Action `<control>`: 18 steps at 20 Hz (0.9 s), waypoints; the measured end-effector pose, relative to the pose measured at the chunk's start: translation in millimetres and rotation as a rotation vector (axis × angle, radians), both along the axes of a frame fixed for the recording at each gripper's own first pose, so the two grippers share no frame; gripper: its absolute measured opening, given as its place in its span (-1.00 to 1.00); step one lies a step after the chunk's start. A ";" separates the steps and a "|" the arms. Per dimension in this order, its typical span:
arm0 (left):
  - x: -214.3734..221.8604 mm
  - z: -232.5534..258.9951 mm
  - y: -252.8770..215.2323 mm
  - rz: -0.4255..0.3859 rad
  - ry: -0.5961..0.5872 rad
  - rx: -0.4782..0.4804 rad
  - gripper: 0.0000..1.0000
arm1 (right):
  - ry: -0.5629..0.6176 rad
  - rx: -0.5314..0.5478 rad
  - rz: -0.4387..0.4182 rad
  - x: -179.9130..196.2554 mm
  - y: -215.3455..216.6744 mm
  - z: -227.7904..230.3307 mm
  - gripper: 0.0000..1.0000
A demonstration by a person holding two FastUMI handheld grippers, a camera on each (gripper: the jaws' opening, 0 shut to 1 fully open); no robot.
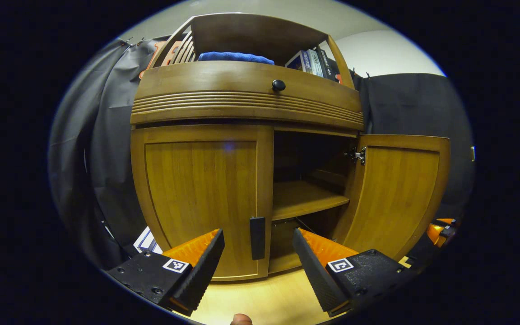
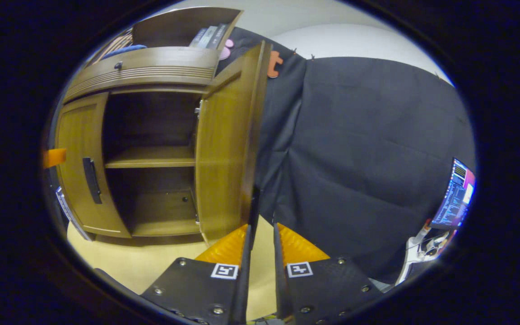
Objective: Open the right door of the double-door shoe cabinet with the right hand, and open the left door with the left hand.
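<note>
The wooden shoe cabinet's left door (image 1: pixel 197 194) is closed, with its dark vertical handle (image 1: pixel 257 246) at the inner edge. My left gripper (image 1: pixel 258 232) is open a little in front of that handle, one finger on each side of it in the left gripper view, not touching. The right door (image 1: pixel 400 194) is swung wide open. In the right gripper view this door (image 2: pixel 224 149) is seen edge-on, and its dark handle (image 2: pixel 255 205) runs down between the fingertips of my right gripper (image 2: pixel 262 228), which is closed to a narrow gap on it.
Inside the open half are a shelf (image 1: pixel 305 198) and a bare bottom board (image 2: pixel 160 207). Above sits a drawer with a round knob (image 1: pixel 278 85), a blue cloth (image 1: pixel 235 57) and books (image 1: pixel 309 61). The floor (image 1: pixel 260 298) is light wood. A lit monitor (image 2: pixel 456 194) stands far right.
</note>
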State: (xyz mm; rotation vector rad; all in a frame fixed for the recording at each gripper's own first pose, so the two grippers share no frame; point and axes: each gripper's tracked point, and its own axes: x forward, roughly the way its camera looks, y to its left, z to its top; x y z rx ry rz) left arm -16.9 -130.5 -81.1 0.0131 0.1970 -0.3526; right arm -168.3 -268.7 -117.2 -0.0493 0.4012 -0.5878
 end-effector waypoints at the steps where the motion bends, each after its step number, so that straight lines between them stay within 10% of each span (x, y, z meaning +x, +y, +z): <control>1: 0.9 -1.6 -0.1 0.000 0.007 -0.002 0.84 | 0.001 0.006 0.001 0.5 3.9 0.3 -0.49; 18: 69.7 -53.8 -16.6 0.044 0.097 -0.005 0.84 | -0.051 0.040 0.023 -6.8 39.3 18.2 -0.52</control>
